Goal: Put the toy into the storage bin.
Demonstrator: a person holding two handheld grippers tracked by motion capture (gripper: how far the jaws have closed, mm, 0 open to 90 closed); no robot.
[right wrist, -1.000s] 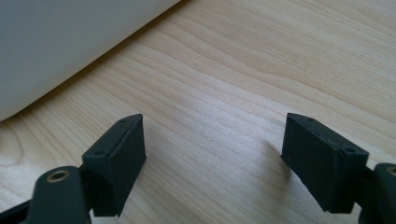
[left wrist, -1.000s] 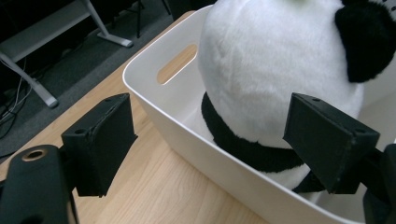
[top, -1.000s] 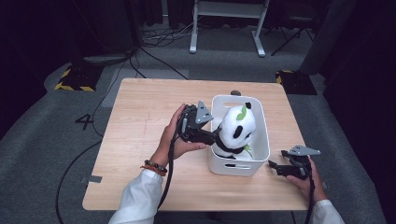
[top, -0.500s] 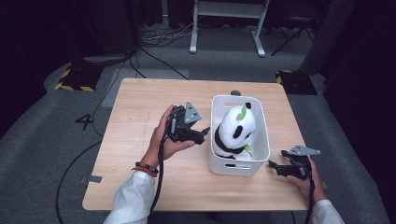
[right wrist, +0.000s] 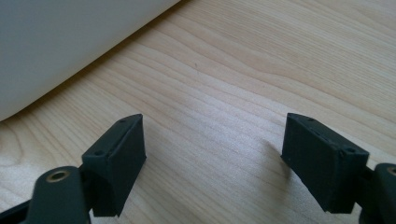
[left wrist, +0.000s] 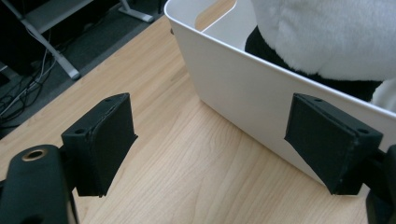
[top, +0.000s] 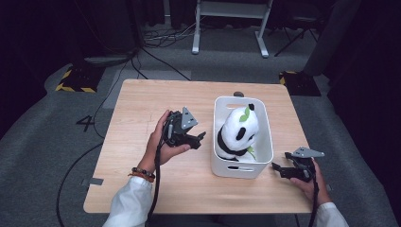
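Observation:
A black-and-white panda plush (top: 239, 130) with a green leaf sits inside a white plastic bin (top: 263, 122) on the wooden table (top: 142, 101). My left gripper (top: 199, 139) hangs open just left of the bin, its jaws pointing at the bin's wall with bare wood between them. In the left gripper view the bin (left wrist: 243, 88) and the panda's fur (left wrist: 327, 32) lie close ahead, and the left gripper (left wrist: 224, 140) holds nothing. My right gripper (top: 275, 168) rests low at the table's near right, open beside the bin's corner. In the right gripper view the right gripper (right wrist: 215, 158) spans empty wood.
A small dark round object (top: 239, 94) lies just behind the bin at the table's far edge. Cables (top: 161, 40) and a white stand (top: 227, 21) are on the floor beyond the table. Bare tabletop stretches to the left of my left hand.
My left gripper has drawn back to the left, away from the panda and the bin, and come down lower. The right gripper has stayed where it was.

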